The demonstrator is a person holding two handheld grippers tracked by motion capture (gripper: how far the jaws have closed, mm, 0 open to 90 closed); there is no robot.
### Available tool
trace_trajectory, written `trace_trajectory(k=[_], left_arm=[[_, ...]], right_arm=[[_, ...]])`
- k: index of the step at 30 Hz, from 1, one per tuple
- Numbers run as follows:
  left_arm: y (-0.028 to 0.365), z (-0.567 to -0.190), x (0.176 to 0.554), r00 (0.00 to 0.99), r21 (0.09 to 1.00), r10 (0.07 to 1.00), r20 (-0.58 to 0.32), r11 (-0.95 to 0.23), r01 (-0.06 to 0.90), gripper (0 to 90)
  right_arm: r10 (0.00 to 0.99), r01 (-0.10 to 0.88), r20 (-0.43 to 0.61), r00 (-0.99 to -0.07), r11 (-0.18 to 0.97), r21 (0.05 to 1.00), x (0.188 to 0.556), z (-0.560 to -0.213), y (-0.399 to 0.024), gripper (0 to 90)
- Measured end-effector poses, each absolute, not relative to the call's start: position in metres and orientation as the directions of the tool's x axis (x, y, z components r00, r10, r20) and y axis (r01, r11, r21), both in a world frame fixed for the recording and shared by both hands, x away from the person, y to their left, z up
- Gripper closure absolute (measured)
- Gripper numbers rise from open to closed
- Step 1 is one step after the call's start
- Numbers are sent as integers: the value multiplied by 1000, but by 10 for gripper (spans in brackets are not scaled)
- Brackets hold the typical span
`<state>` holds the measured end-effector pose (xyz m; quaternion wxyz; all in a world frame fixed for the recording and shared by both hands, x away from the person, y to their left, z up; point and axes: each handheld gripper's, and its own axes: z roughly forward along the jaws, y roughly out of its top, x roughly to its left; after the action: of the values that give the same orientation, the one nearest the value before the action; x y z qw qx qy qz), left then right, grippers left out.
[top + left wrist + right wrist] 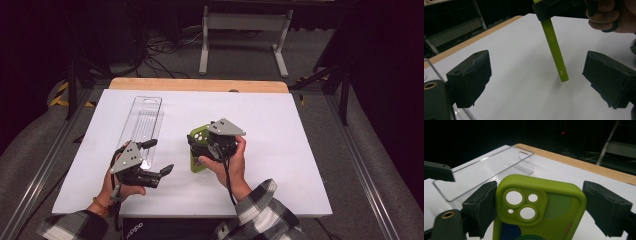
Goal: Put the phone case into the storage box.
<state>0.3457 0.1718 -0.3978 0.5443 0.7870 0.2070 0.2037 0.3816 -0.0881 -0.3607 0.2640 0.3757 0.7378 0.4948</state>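
A lime-green phone case (196, 163) with round camera cut-outs is held off the white table sheet (280, 150), and my right gripper (202, 143) is shut on it. In the right gripper view the case (559, 205) stands between both jaws with its back facing the camera. From the left gripper view the case (555, 50) shows edge-on and tilted, its lower end just above or on the sheet. My left gripper (161, 156) is open with nothing in it, to the left of the case, beside the near end of a clear plastic tray (142, 122).
The long clear tray (489, 170) lies at the left of the sheet, running away from me. A bare wooden strip (200, 85) edges the far side of the table. Metal rails flank the table, and a white stand and cables sit on the floor beyond.
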Motion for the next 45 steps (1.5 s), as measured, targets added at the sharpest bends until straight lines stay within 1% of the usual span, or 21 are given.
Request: trace_trajectory(k=[7,11,18,21,23,25,27,29,30,31,33,34,37,40,41,43,45], left_arm=[[154,-399,351,846,940,528,82,-322,110,113],[146,-399,354,842,941,536,62,-312,129,140],[139,-401,359,847,946,531,21,-284,154,229],[137,-402,361,852,949,524,1,-270,164,293],[136,-402,361,852,951,524,-3,-262,164,351],[134,-402,362,852,953,524,-11,-253,168,373],[133,-402,363,855,951,519,-26,-250,180,414],[133,-402,364,855,952,518,-21,-250,175,444],[132,-403,364,857,953,514,-43,-236,189,468],[132,-403,364,859,954,510,-40,-237,185,487],[132,-402,364,862,953,505,-39,-239,184,535],[132,-402,364,860,958,510,-27,-231,167,558],[133,-403,363,863,956,503,-50,-227,188,627],[134,-403,363,866,958,497,-51,-222,183,725],[133,-403,361,867,958,497,-38,-228,173,757],[134,-402,361,866,960,499,-18,-234,155,764],[134,-403,361,869,959,494,-31,-231,165,772]], right_arm=[[802,275,-28,-596,237,932,376,-359,-82,158],[795,270,-27,-606,237,933,373,-359,-79,158],[792,257,-36,-609,241,936,369,-360,-75,158],[788,248,-44,-614,246,937,368,-360,-73,158],[786,244,-49,-616,250,937,366,-361,-72,158],[785,238,-56,-616,253,938,365,-360,-70,158],[784,233,-61,-618,256,938,364,-360,-70,158],[783,229,-65,-619,259,938,363,-360,-69,158],[784,225,-68,-617,258,940,362,-360,-68,158],[782,218,-71,-619,259,941,362,-360,-68,158],[781,213,-74,-620,258,942,361,-360,-68,158],[779,211,-74,-622,259,942,360,-360,-67,158],[776,203,-85,-625,267,942,359,-360,-65,157],[776,197,-88,-624,265,944,357,-360,-64,157],[776,196,-87,-625,264,944,357,-360,-64,157],[775,197,-85,-626,263,944,357,-360,-64,157],[774,197,-81,-627,258,946,356,-360,-65,156]])
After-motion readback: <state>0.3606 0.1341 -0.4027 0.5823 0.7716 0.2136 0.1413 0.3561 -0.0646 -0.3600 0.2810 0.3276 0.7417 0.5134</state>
